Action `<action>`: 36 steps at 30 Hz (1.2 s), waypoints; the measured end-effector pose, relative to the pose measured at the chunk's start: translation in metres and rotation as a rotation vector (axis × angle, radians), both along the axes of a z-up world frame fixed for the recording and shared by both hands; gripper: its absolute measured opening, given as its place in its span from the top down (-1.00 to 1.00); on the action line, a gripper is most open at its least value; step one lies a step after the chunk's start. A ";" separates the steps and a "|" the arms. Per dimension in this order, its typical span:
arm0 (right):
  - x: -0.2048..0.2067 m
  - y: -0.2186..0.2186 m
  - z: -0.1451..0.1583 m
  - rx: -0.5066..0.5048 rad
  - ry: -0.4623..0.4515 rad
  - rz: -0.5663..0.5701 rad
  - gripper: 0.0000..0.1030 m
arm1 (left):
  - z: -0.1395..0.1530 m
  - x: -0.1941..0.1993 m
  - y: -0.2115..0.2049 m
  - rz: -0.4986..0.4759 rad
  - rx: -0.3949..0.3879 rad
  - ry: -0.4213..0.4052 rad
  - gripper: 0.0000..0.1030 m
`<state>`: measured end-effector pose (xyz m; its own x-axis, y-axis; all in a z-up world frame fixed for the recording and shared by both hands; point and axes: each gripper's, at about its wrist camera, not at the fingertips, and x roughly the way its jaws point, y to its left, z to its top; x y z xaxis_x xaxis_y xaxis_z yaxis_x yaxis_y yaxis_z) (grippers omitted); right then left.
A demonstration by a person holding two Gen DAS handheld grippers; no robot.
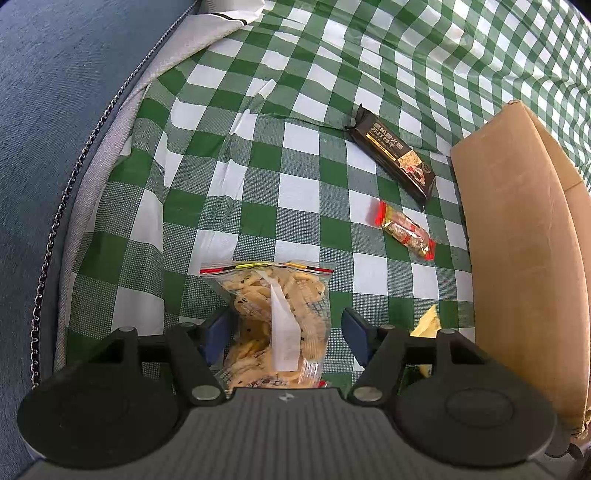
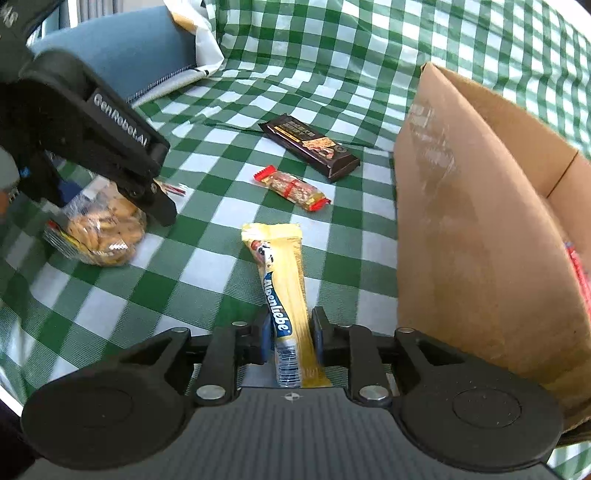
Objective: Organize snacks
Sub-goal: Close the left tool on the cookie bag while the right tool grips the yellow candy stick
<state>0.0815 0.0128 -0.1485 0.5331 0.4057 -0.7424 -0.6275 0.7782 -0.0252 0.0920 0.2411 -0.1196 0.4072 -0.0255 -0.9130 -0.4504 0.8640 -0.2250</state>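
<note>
A clear zip bag of biscuits (image 1: pixel 280 317) lies on the green checked cloth between the fingers of my left gripper (image 1: pixel 286 332), which is open around it; the left finger touches the bag, the right stands apart. The bag also shows in the right wrist view (image 2: pixel 103 229) under the left gripper (image 2: pixel 110 140). My right gripper (image 2: pixel 290 332) is shut on a yellow Alpenliebe bar (image 2: pixel 284 280). A dark chocolate bar (image 1: pixel 395 155) (image 2: pixel 314 147) and a small red-ended nut bar (image 1: pixel 406 230) (image 2: pixel 291 188) lie farther out.
An open cardboard box (image 1: pixel 517 240) (image 2: pixel 480 221) stands on the right; a red packet shows inside it (image 2: pixel 580 273). A blue cushion (image 1: pixel 55 147) borders the cloth on the left. A white bag (image 1: pixel 221 26) lies at the back.
</note>
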 end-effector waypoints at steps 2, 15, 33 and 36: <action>0.002 -0.001 0.001 0.041 0.032 -0.001 0.39 | 0.000 0.000 0.000 0.001 -0.003 -0.001 -0.39; 0.006 -0.002 -0.003 0.082 0.083 -0.002 0.35 | 0.000 0.000 0.000 -0.002 -0.003 -0.002 -0.39; 0.008 -0.003 -0.003 0.043 0.029 -0.016 0.73 | -0.002 0.001 0.000 -0.028 0.024 0.007 -0.39; 0.008 -0.003 -0.003 0.042 0.029 -0.018 0.73 | -0.002 0.001 0.000 -0.032 0.028 0.010 -0.37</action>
